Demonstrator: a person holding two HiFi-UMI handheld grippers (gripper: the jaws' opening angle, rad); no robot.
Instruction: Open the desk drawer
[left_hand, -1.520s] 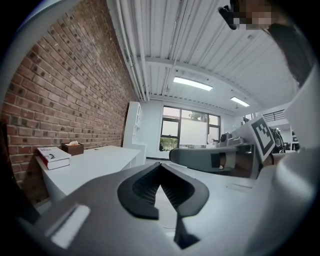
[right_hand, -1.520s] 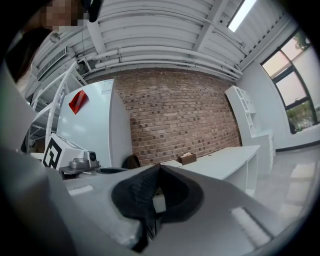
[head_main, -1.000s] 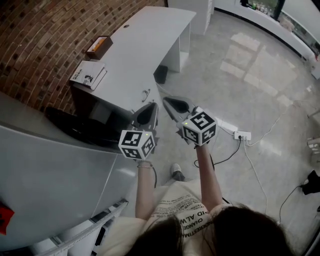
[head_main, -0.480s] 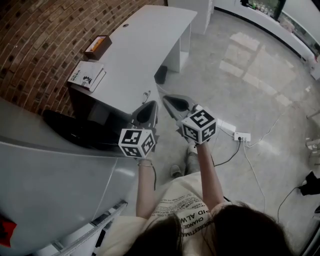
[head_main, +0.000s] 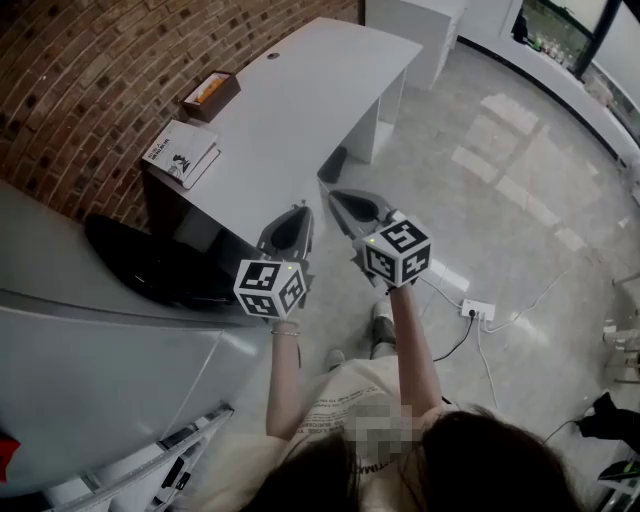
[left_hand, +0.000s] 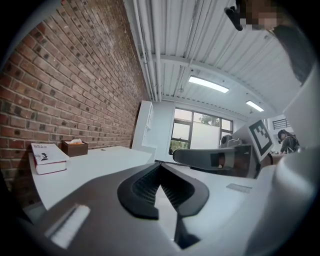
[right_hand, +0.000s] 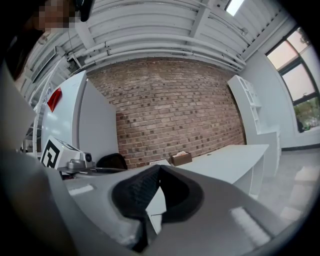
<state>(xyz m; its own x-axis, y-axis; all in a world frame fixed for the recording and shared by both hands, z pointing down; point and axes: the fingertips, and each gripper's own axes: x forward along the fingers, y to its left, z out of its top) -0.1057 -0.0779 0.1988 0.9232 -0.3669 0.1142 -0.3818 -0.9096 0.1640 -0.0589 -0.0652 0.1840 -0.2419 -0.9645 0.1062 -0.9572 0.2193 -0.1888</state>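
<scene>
Head view looks down on the person's forearms, which hold both tools level and side by side over the grey floor (head_main: 520, 200). The left gripper (head_main: 299, 210) has its jaws pressed together with nothing between them, as the left gripper view confirms. The right gripper (head_main: 334, 196), just beside it, is likewise closed and empty. Both tips point at the near end of the white desk (head_main: 300, 100). The desk drawer belongs under that near end, but its front lies behind the left gripper's jaws and cannot be made out. On the desktop a book (head_main: 181, 154) lies near the closest corner, with a brown tissue box (head_main: 211, 93) further along, both beside the brick wall (head_main: 70, 70).
</scene>
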